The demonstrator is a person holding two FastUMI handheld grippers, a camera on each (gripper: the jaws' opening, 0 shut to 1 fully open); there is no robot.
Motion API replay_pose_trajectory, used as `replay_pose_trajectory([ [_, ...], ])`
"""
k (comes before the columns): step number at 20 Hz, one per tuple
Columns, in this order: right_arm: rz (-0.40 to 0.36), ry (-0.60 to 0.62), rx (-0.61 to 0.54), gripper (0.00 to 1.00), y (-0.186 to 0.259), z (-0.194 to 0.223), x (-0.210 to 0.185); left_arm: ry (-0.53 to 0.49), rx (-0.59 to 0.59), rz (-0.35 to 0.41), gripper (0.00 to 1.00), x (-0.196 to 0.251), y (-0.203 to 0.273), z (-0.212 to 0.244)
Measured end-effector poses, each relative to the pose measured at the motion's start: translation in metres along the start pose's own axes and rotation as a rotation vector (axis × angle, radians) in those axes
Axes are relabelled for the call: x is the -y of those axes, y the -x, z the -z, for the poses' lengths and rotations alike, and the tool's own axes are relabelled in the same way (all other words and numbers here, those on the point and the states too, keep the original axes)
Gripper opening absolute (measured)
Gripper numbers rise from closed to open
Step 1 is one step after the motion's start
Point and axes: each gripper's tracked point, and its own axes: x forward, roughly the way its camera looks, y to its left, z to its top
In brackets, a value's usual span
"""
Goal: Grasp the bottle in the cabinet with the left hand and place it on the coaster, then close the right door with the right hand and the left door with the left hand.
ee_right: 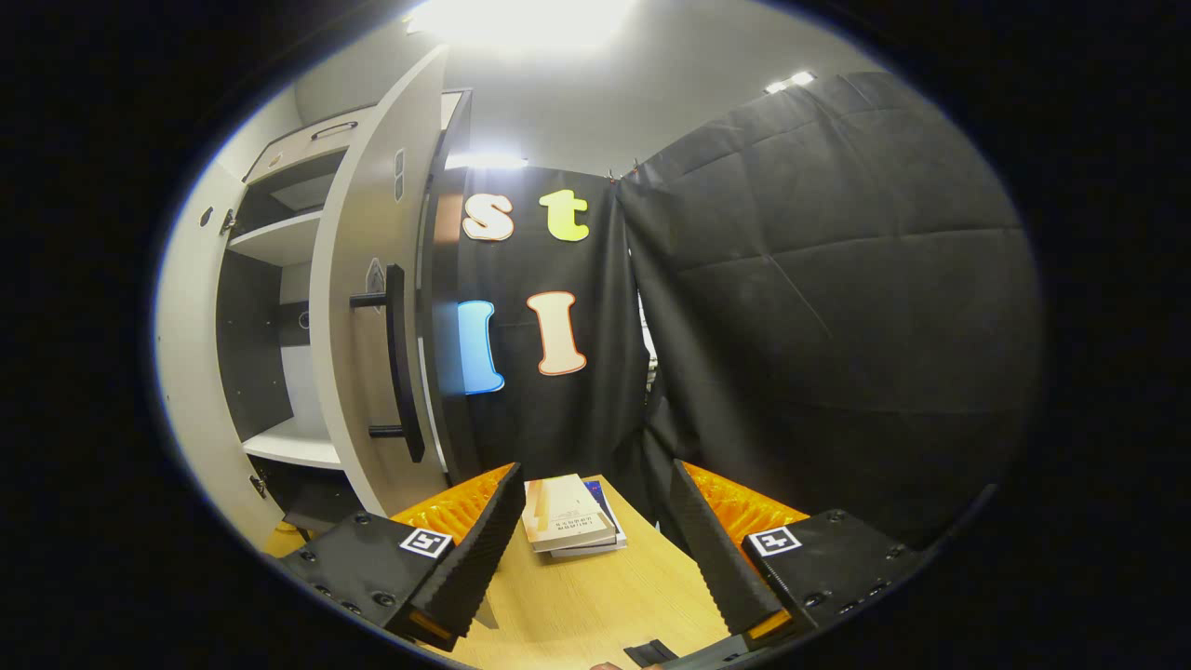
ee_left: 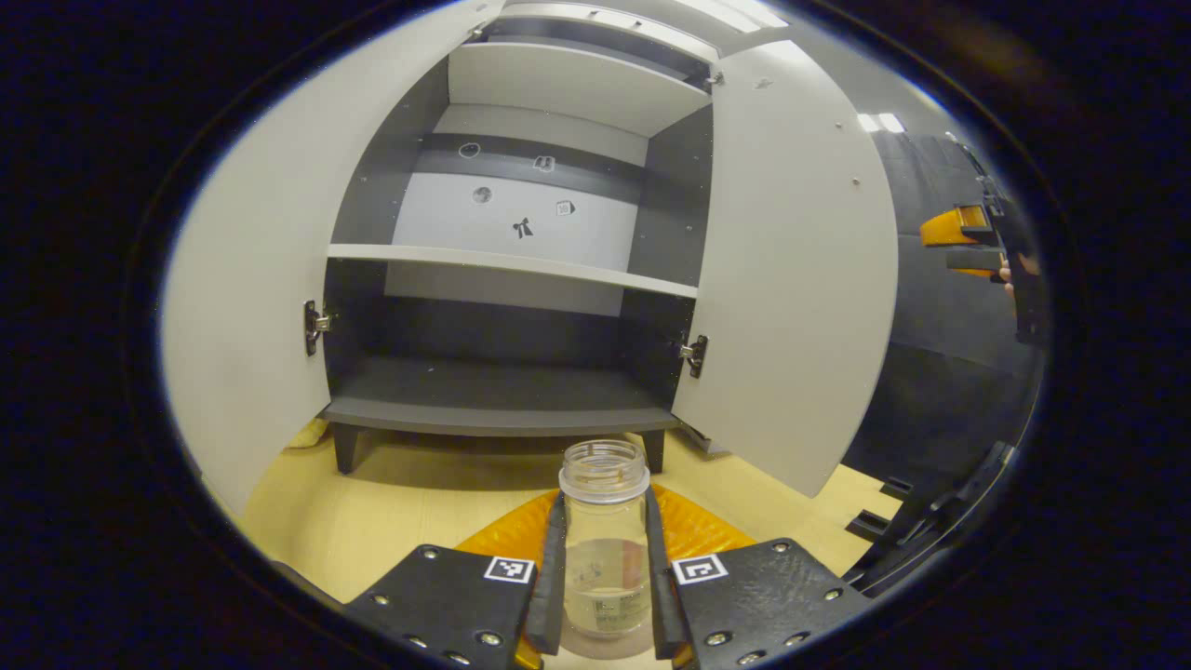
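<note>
Books [ee_right: 569,526] lie beyond right gripper [ee_right: 595,544], beside open cabinet door [ee_right: 368,307].

bottle [ee_left: 605,549]: base hidden between left gripper [ee_left: 605,582] pads, can't tell if it rests on anything; label too small to make out
coaster: can't tell, faint disc under bottle cut by picture's bottom edge
stickers on cabinet [ee_left: 521,307] back panel: too small to identify
other gripper [ee_left: 986,247], right edge of left gripper view: mostly cut off, jaws unreadable
books [ee_right: 569,516] at table's far edge: covers too small, lower book mostly hidden
right door [ee_right: 372,307]: bottom corner hidden behind right gripper [ee_right: 595,540] finger
</note>
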Motion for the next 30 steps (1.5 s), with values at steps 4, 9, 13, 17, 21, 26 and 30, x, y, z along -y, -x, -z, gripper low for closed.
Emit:
replay_pose_trajectory([
  [4, 0.023, -0.011, -0.003, 0.96, 0.001, 0.001, 0.004, -0.062, -0.022, -0.008, 0.36, 0.005, -0.001, 0.016],
  [9, 0.034, 0.001, -0.010, 0.99, 0.000, 0.002, 0.004, -0.087, -0.028, 0.005, 0.40, 0.017, 0.008, 0.027],
  [13, 0.024, 0.011, -0.028, 0.96, 0.002, 0.010, 0.001, -0.096, -0.046, 0.027, 0.34, 0.026, 0.015, 0.028],
  [17, 0.036, 0.004, -0.031, 0.99, 0.006, 0.012, 0.006, -0.099, -0.067, 0.028, 0.44, 0.026, 0.022, 0.029],
  [21, 0.029, -0.004, -0.038, 1.00, 0.005, 0.016, 0.001, -0.068, -0.091, 0.036, 0.66, 0.027, 0.029, 0.032],
  [26, 0.009, 0.011, -0.037, 1.00, 0.003, 0.016, -0.006, -0.040, -0.093, 0.076, 0.90, 0.036, 0.049, 0.014],
  [30, -0.005, 0.014, -0.026, 1.00, -0.002, 0.010, -0.009, -0.048, -0.032, 0.037, 0.90, 0.026, 0.081, -0.040],
])
